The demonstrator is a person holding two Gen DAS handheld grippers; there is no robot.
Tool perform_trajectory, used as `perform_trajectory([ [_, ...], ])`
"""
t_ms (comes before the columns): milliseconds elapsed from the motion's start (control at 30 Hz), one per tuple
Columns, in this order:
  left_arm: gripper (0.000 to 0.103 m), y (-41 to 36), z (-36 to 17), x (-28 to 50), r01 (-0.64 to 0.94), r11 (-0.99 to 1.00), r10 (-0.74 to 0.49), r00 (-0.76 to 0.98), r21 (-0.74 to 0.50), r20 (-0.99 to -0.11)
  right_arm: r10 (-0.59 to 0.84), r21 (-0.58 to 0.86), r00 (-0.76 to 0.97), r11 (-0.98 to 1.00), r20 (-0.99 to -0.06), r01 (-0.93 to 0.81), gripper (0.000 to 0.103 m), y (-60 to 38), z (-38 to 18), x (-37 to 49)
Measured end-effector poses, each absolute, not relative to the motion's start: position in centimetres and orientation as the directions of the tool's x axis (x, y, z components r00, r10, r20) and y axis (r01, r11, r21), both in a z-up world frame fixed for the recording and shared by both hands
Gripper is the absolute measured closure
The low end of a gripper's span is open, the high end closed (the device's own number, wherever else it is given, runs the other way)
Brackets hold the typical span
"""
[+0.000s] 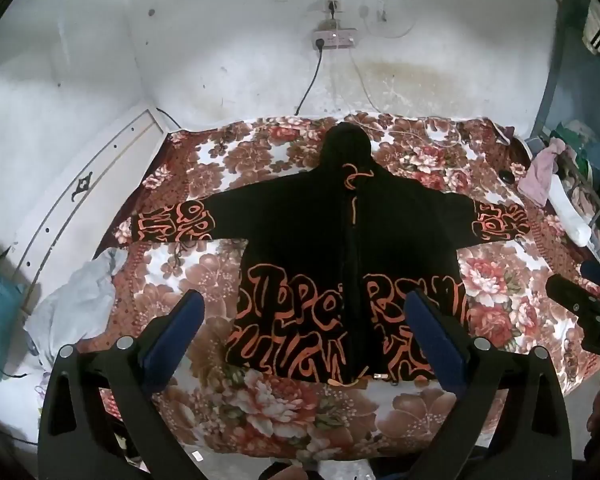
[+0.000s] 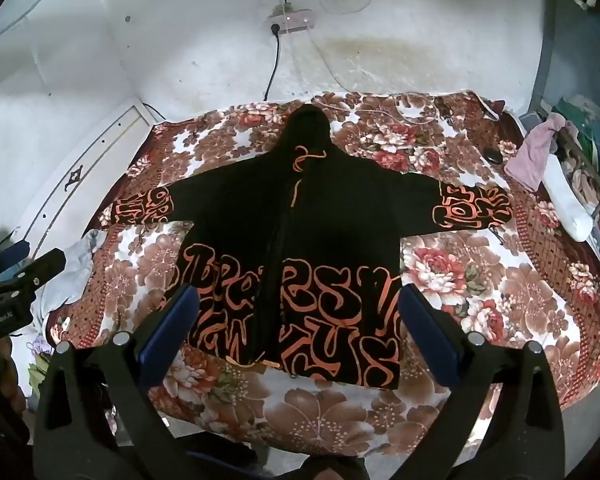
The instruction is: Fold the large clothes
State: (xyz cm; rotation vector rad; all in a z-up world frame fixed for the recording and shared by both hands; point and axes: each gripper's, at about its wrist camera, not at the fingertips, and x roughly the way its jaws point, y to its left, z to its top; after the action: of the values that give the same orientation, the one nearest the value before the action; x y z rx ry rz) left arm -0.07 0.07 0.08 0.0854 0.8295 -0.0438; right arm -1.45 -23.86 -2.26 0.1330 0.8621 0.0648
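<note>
A black hooded jacket with orange lettering [image 1: 320, 248] lies flat and face up on the floral bedspread [image 1: 292, 412], hood toward the wall, both sleeves spread wide. It also shows in the right wrist view [image 2: 300, 240]. My left gripper [image 1: 306, 300] is open and empty, held above the jacket's hem near the bed's front edge. My right gripper [image 2: 298, 294] is open and empty, also above the hem. The right gripper's body shows at the right edge of the left wrist view [image 1: 580, 304]. The left gripper's body shows at the left edge of the right wrist view [image 2: 16, 284].
A crumpled pale blue cloth [image 1: 80, 300] lies at the bed's left edge. A pink cloth [image 1: 540, 172] and a white object [image 1: 568, 212] lie at the right edge beside cluttered shelves. A power strip [image 1: 334, 38] hangs on the white wall, with cables trailing to the bed.
</note>
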Motion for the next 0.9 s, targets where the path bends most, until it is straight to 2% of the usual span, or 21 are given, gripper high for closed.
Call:
perform_trajectory([
  [567,0.005,0.5,0.8,0.7,0.078,0.994,0.004,0.681,0.079,-0.732,0.116,0.151,0.645,0.989,-0.756,-0.002,0.005,-24.4,-2.5,-1.1],
  [900,0.005,-2.3,0.8,1.4,0.057,0.995,0.024,0.676,0.085,-0.736,0.118,0.15,0.648,0.989,-0.753,-0.007,0.005,-26.0,-2.3,-0.4],
])
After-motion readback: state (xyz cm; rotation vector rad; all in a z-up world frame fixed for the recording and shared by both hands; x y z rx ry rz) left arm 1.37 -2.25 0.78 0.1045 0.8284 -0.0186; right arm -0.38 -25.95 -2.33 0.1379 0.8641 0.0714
